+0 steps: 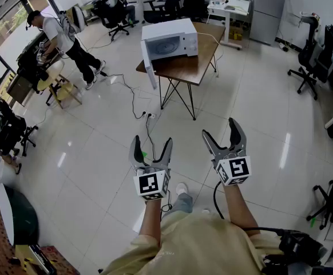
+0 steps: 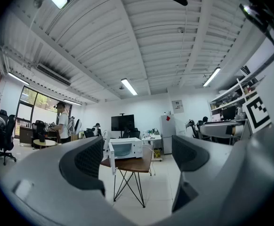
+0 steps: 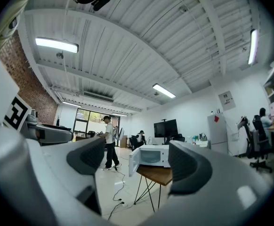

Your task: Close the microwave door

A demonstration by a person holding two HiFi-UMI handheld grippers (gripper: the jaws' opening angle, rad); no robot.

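Hovering | left gripper, right gripper spread, empty | microwave door swung wide

Bare tiled floor lies open between both grippers and the desk, which stands well apart ahead. The left gripper and right gripper have their fingers spread, with only air between them. The microwave door juts out past the desk's left edge and blocks that side. A cable and power strip lie on the floor before the desk legs. A person stands far left, a chair far right.
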